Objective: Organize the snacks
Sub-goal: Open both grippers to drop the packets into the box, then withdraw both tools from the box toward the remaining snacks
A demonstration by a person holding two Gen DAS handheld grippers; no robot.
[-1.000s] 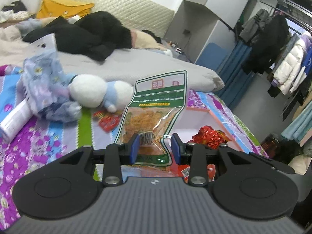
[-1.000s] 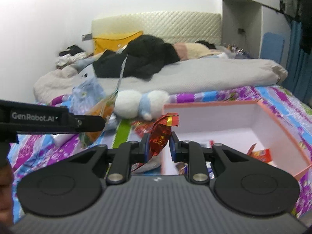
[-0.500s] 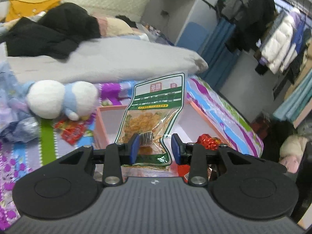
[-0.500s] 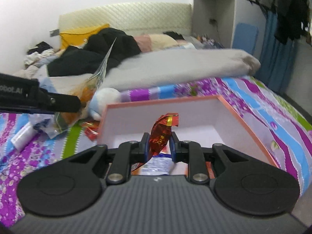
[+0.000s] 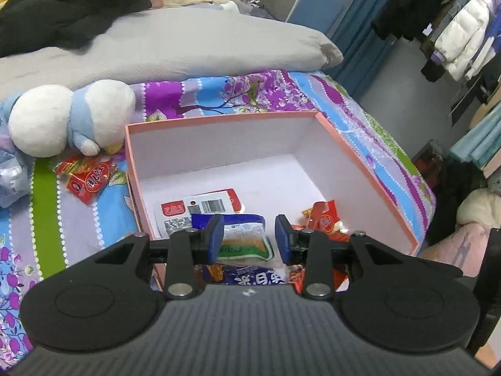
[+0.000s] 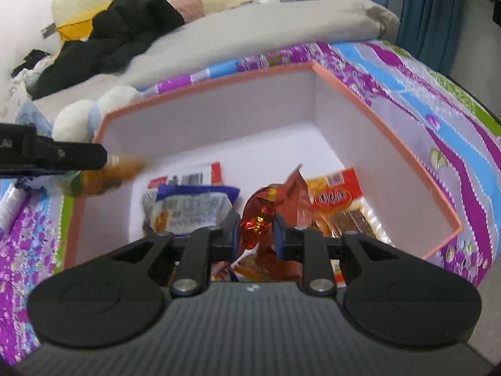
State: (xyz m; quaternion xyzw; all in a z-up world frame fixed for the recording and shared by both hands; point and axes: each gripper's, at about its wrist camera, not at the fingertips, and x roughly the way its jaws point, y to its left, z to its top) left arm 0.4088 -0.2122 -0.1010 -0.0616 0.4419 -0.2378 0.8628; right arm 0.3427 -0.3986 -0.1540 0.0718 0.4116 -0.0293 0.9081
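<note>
— Where's the red foil snack (image 6: 260, 216)?
— Pinched in the narrow right claw (image 6: 255, 235), over the pink box (image 6: 203, 86) on the bed.
— And the left claw (image 5: 249, 238)?
— Half apart. A blurred orange packet (image 6: 119, 172) sits at its tip; I cannot tell if it grips it.

An orange packet (image 6: 109, 174) at the left tool (image 6: 72, 156) is motion-blurred; its print is unreadable

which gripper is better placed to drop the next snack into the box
Right. The right gripper holds a red foil snack above the pink box; the left gripper looks empty.
</note>
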